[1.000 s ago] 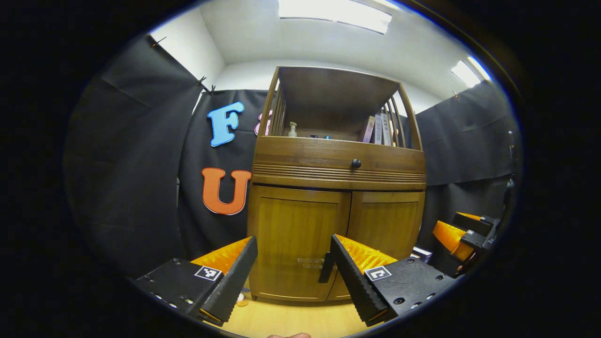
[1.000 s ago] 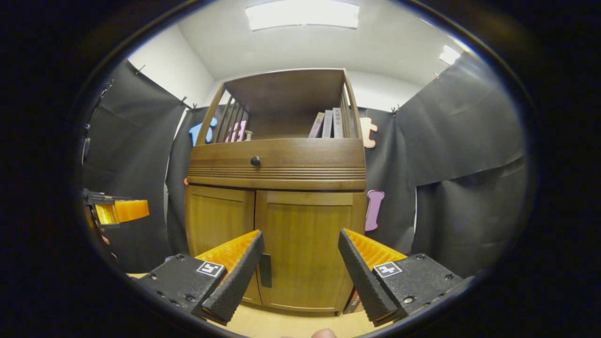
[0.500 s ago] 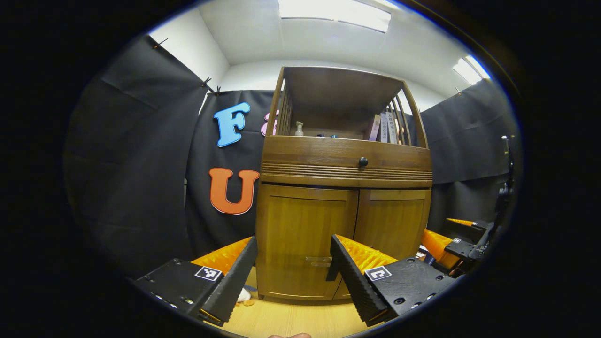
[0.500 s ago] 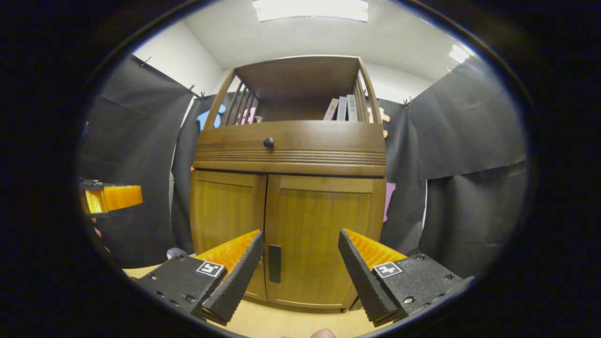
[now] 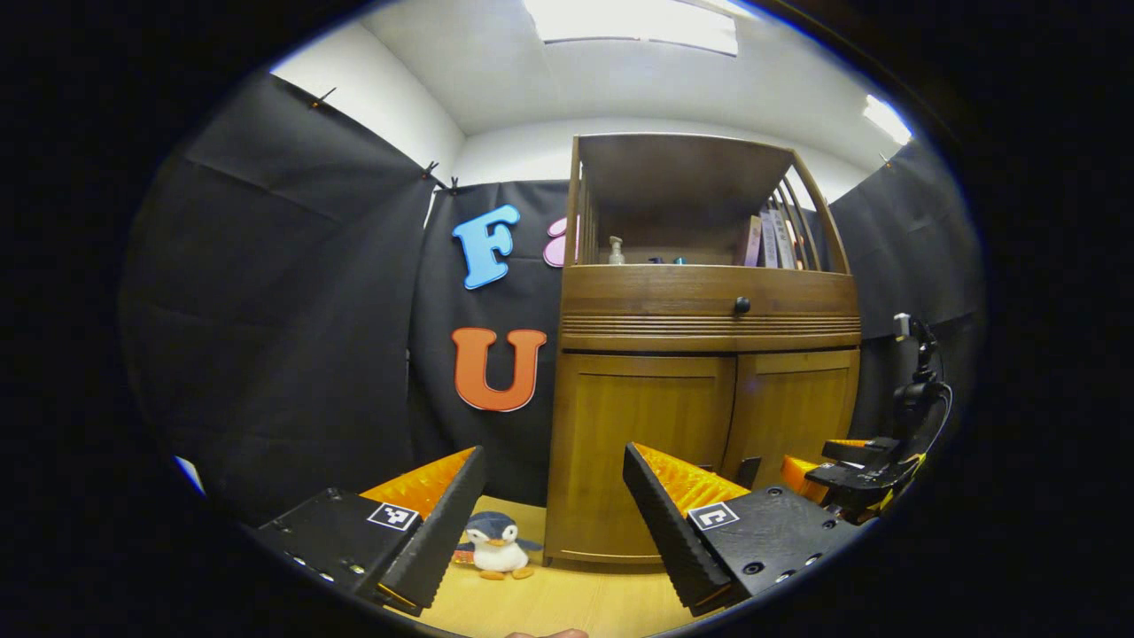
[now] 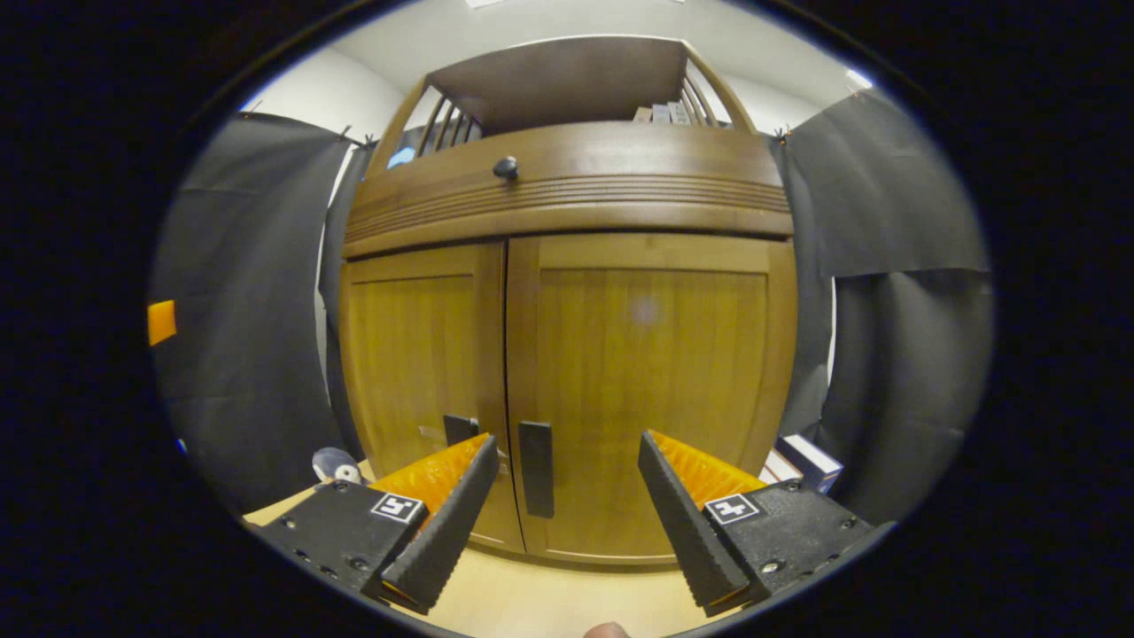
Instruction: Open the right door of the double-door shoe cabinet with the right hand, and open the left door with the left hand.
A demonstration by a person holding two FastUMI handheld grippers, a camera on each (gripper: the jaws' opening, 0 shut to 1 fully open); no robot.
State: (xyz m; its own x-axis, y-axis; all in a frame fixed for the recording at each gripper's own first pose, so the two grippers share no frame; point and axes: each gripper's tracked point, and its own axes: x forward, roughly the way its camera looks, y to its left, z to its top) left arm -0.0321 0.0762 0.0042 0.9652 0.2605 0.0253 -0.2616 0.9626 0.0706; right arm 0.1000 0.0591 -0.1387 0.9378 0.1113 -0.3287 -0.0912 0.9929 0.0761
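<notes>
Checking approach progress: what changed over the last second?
The right gripper moved in close to the cabinet, its open fingers now nearing the right door handle. The left gripper swung aside, so the cabinet sits right of centre and a toy penguin appears. Both doors stayed shut; both grippers stayed open, holding nothing.

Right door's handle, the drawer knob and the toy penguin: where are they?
Right door's handle (image 6: 536, 469): right gripper view, middle of the dark vertical bar.
Drawer knob (image 6: 506, 167): right gripper view, on the round dark knob's face.
Toy penguin (image 5: 494, 543): left gripper view, on its pale belly, on the floor.
</notes>
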